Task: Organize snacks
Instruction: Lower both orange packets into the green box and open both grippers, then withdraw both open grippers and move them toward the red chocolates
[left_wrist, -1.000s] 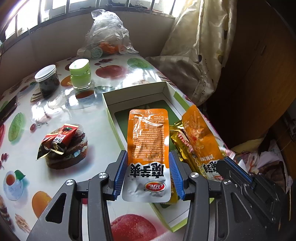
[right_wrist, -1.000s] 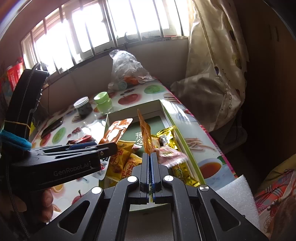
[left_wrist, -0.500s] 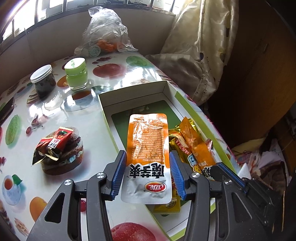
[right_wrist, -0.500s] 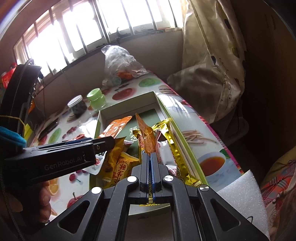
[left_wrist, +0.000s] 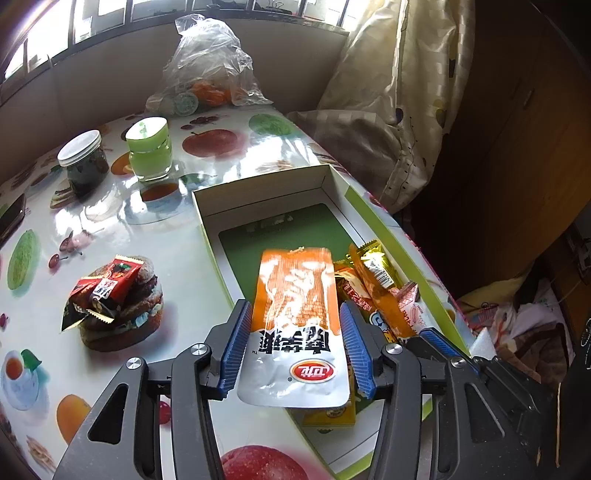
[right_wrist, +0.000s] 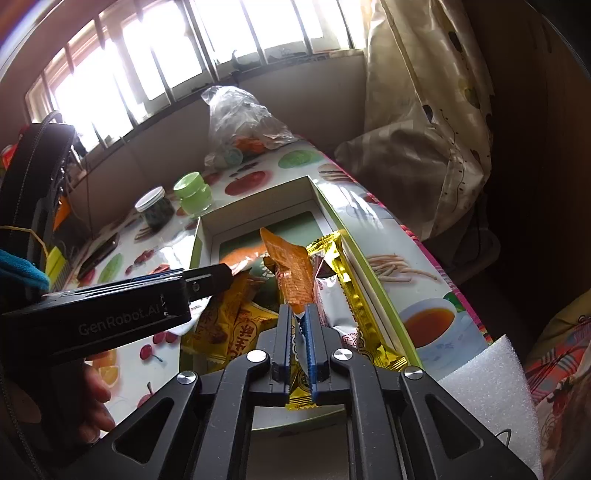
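The left wrist view looks along its gripper (left_wrist: 295, 343) from close above the desk (left_wrist: 110, 221), facing 12 o'clock toward the window wall, with the open box (left_wrist: 258, 192) just ahead. The right wrist view sits higher and further back, aimed toward 11 o'clock over the same box (right_wrist: 255, 203). Both share the box, the two jars (left_wrist: 147, 147) (right_wrist: 192, 192) and the plastic bag (left_wrist: 210, 62) (right_wrist: 240, 110); the left gripper (right_wrist: 221, 275) enters the right view at 9 o'clock.
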